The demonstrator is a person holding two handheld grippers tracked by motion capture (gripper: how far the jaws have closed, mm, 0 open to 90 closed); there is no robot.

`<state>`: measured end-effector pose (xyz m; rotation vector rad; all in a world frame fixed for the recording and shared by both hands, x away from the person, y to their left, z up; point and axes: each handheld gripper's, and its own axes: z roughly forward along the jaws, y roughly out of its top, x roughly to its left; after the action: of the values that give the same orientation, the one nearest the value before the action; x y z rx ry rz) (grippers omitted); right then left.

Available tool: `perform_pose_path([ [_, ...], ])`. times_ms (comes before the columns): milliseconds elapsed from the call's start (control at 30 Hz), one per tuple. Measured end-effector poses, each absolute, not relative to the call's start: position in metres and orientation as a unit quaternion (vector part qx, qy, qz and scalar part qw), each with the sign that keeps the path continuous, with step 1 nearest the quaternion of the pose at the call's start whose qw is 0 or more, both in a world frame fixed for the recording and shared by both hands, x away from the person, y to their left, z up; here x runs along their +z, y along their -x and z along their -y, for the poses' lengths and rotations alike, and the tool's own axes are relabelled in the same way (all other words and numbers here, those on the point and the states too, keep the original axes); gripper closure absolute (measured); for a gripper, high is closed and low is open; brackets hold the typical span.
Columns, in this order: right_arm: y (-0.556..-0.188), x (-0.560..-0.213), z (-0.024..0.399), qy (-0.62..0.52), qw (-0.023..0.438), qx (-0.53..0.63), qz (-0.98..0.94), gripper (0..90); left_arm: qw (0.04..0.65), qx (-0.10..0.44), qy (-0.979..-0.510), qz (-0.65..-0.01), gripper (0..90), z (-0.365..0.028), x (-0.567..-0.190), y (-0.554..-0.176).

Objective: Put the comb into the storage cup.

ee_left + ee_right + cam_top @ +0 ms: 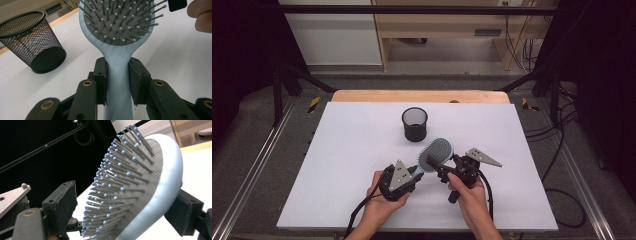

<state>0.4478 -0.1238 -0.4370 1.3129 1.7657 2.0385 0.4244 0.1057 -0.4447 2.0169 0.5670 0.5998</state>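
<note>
A light blue hairbrush [436,152] with a grey bristle pad is held above the white table, near its front middle. My left gripper [414,175] is shut on its handle; in the left gripper view the two black pads press the handle [117,82] from both sides. My right gripper [439,167] stands around the brush head [140,182]. One pad lies by the brush's smooth back. The other pad [62,205] faces the bristle tips with a small gap, so this gripper [125,212] is open.
A black mesh cup [414,124] stands upright on the white table sheet [352,150] just beyond the brush, empty as far as I see, and at the left in the left gripper view [32,42]. A wooden table edge [419,96] runs along the far side.
</note>
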Motion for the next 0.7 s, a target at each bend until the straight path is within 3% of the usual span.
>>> perform_pose_path([
  [700, -0.4473, -0.4366, 0.1243, -0.442, 0.062, 0.675, -0.588, 23.6, 0.462, 0.243, -0.821, -0.230, 69.5, -0.1045, -0.4457, -0.4241],
])
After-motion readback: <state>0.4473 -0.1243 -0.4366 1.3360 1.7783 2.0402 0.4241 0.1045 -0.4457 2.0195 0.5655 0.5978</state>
